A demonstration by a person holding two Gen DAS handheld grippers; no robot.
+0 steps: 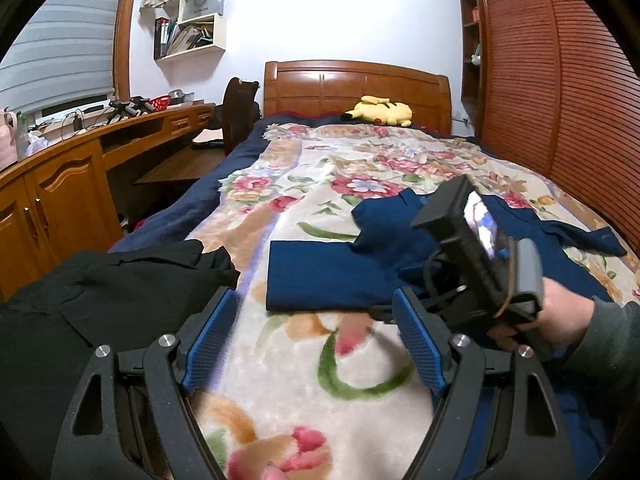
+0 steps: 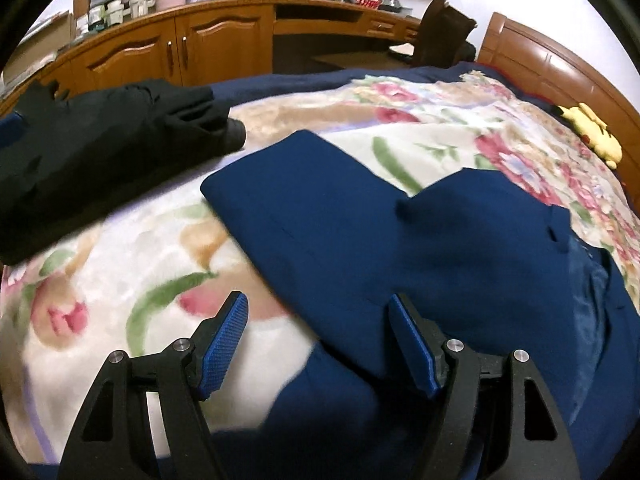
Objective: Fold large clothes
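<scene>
A navy blue garment (image 1: 328,276) lies partly folded on the floral blanket (image 1: 304,360), with a flat rectangular fold on its left and a rumpled part to the right. It fills the middle of the right wrist view (image 2: 380,232). A black garment (image 1: 104,292) lies bunched at the left, also in the right wrist view (image 2: 100,144). My left gripper (image 1: 316,340) is open and empty above the blanket, just short of the navy fold. My right gripper (image 2: 320,340) is open and empty over the navy garment's near edge; its body shows in a hand in the left wrist view (image 1: 488,256).
A yellow plush toy (image 1: 380,111) lies by the wooden headboard (image 1: 356,84). A wooden desk and cabinets (image 1: 60,184) run along the left of the bed, with a chair (image 1: 238,112). A slatted wardrobe (image 1: 560,100) stands on the right.
</scene>
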